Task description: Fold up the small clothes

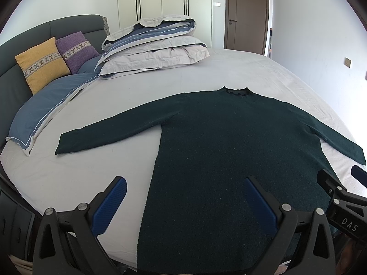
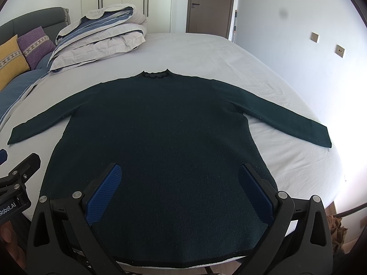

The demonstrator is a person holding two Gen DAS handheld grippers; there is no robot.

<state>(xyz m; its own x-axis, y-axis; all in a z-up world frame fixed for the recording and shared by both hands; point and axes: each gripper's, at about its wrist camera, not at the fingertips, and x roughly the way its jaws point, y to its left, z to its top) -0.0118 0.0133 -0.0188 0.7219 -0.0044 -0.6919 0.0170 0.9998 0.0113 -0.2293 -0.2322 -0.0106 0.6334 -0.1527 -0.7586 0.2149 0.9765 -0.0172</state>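
Note:
A dark green long-sleeved sweater (image 1: 218, 142) lies flat on the bed, collar away from me, both sleeves spread out; it also shows in the right wrist view (image 2: 160, 133). My left gripper (image 1: 183, 197) is open and empty, hovering over the sweater's lower left part near its left edge. My right gripper (image 2: 180, 183) is open and empty above the sweater's lower hem area. The right gripper also shows at the right edge of the left wrist view (image 1: 339, 194), and the left gripper at the left edge of the right wrist view (image 2: 20, 174).
The bed's light grey sheet (image 1: 114, 105) surrounds the sweater. A folded duvet stack (image 1: 156, 43) and yellow (image 1: 41, 64) and purple (image 1: 76, 50) cushions lie at the back left by the headboard. A wall (image 2: 309, 45) runs along the bed's right side.

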